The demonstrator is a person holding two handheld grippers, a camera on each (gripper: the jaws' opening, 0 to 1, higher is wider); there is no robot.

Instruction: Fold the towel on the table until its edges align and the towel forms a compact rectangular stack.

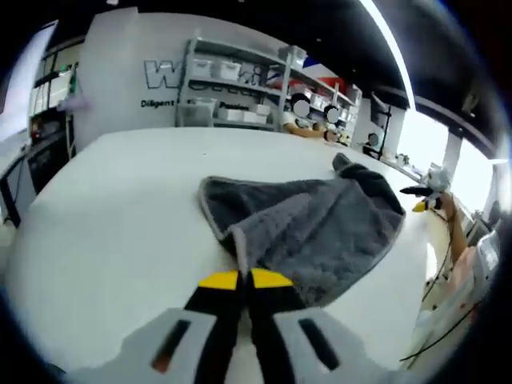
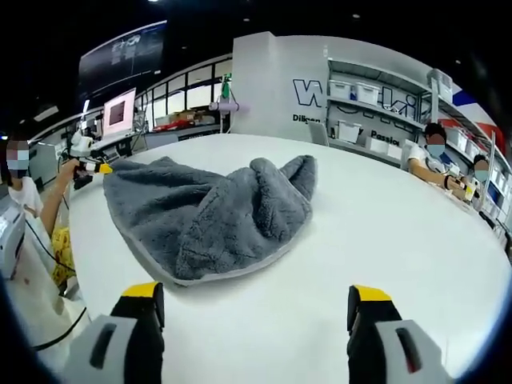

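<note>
A grey fluffy towel [image 1: 316, 220] lies crumpled on the white table [image 1: 120, 208], partly folded over itself with a light hem along its edge. My left gripper [image 1: 243, 280] is shut on the towel's near corner, the yellow-tipped jaws pressed together on the cloth. In the right gripper view the same towel [image 2: 212, 212] lies bunched ahead and to the left. My right gripper [image 2: 260, 300] stands open above the bare table [image 2: 384, 232], short of the towel's hem, with nothing between its jaws.
Shelves with white bins [image 1: 232, 88] stand beyond the table's far edge, and people [image 2: 436, 156] sit behind it. A person holding another gripper [image 2: 80, 168] stands at the table's left side. Cables hang off the table's edge [image 1: 436, 320].
</note>
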